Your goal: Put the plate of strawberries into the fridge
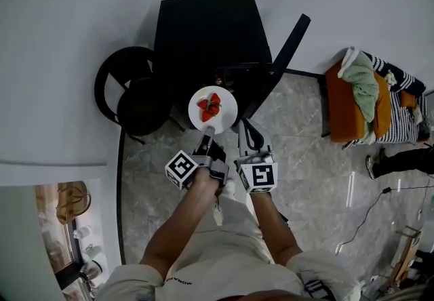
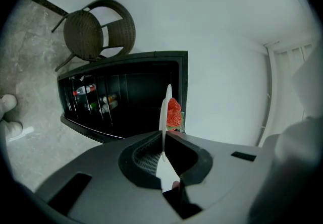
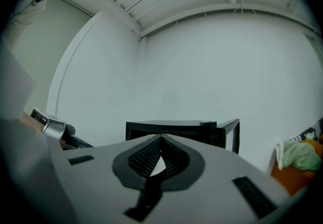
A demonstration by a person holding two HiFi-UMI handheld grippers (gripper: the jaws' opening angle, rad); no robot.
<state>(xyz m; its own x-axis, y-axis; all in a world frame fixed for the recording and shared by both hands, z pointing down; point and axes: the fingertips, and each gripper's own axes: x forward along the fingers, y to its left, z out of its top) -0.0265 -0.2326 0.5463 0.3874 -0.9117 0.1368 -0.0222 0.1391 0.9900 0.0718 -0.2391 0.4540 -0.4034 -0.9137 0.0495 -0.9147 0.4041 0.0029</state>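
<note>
Plate looks stiff, slick; strawberries sit loose. Left gripper pinches its 6 o'clock rim, right gripper is closed on nothing.

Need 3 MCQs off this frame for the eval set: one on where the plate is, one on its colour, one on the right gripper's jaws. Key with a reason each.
1. Where is the plate of strawberries relative to the fridge?
A. On a shelf inside it
B. Held by its rim in front of the open front
C. Away from it, on the wicker chair

2. What colour is the plate?
A. White
B. Black
C. Orange

3. How do the right gripper jaws stand?
A. Clamped on the plate
B. Wide apart
C. Together, nothing between them

Key:
1 B: the left gripper pinches the plate's rim just outside the fridge.
2 A: the plate shows white under the red strawberries.
3 C: the right gripper view shows the jaws meeting with nothing in them.
</note>
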